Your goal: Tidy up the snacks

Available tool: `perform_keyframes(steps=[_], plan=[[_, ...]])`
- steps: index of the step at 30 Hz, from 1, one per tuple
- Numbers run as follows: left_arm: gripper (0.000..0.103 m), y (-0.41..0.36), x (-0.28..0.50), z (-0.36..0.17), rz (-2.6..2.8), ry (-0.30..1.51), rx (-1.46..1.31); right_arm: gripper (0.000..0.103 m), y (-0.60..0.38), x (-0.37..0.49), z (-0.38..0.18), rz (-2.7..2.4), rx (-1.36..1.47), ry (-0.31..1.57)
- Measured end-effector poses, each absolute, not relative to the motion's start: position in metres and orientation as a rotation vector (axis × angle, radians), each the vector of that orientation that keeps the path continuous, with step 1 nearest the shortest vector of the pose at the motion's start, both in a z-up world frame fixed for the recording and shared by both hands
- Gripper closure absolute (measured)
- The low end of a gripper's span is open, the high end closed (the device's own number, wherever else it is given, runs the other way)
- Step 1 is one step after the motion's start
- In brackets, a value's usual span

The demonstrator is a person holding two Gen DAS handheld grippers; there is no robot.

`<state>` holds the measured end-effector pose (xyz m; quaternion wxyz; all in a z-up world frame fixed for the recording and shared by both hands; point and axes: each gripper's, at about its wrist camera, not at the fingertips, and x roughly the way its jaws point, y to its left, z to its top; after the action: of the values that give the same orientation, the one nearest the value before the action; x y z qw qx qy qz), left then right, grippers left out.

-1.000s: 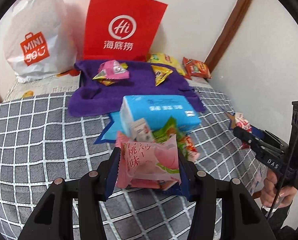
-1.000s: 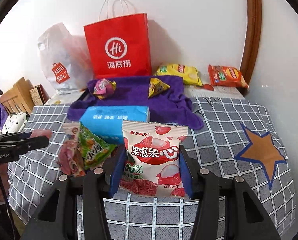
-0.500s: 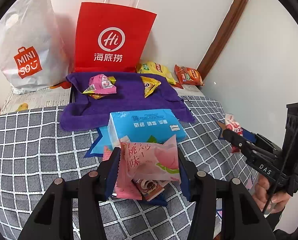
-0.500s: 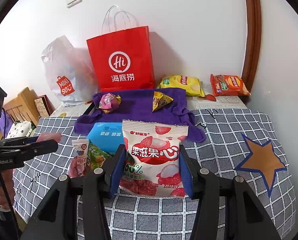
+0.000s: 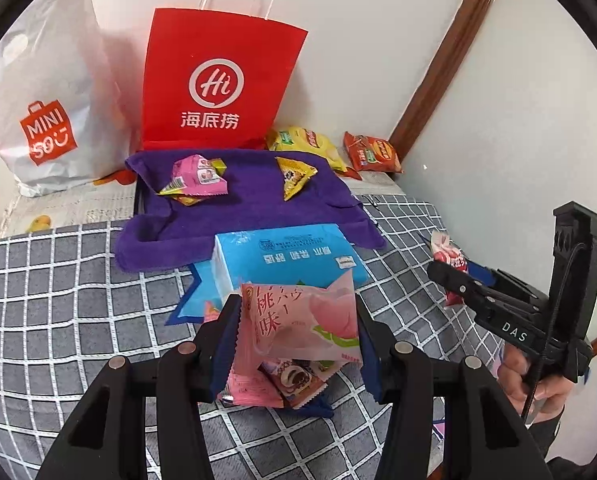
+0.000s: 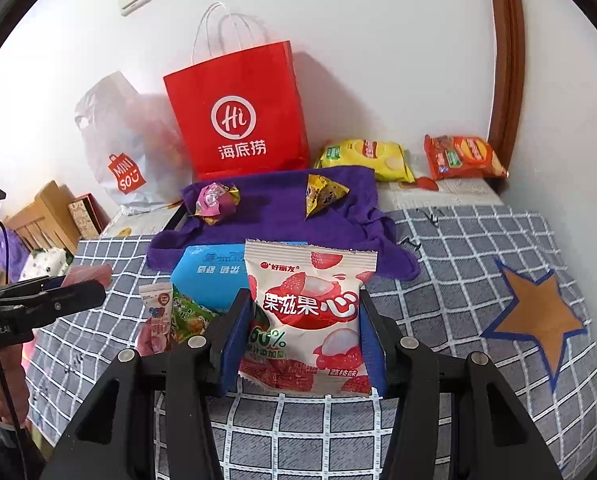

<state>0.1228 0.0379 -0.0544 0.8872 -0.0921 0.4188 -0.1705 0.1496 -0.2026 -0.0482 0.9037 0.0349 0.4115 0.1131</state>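
Two grippers, one snack packet clamped in each, above the checked cloth

Left gripper (image 5: pixel 296 330) pinches a pink peach packet (image 5: pixel 298 320); right gripper (image 6: pixel 304 330) a lychee packet (image 6: pixel 310 312); beyond: one blue tissue pack (image 5: pixel 286 256), two snacks on one purple towel (image 5: pixel 250 188), two chip bags farthest

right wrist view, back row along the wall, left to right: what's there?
White Miniso bag → red paper bag → yellow chip packet → orange chip packet.

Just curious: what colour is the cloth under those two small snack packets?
Purple cloth; the left wrist view shows it best.
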Motion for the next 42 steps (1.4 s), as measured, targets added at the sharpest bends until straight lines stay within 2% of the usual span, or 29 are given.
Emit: perform_keyframes(steps=[22, 42], plan=[[0.053, 0.065, 0.149, -0.044, -0.339, 0.838, -0.221, 0.053, -0.184, 0.18, -0.044, 0.278, 0.0, 0.812], [0.053, 0.067, 0.231, -0.022, -0.286, 0.822, -0.204, 0.053, -0.177, 0.262, -0.033, 0.273, -0.003, 0.793]])
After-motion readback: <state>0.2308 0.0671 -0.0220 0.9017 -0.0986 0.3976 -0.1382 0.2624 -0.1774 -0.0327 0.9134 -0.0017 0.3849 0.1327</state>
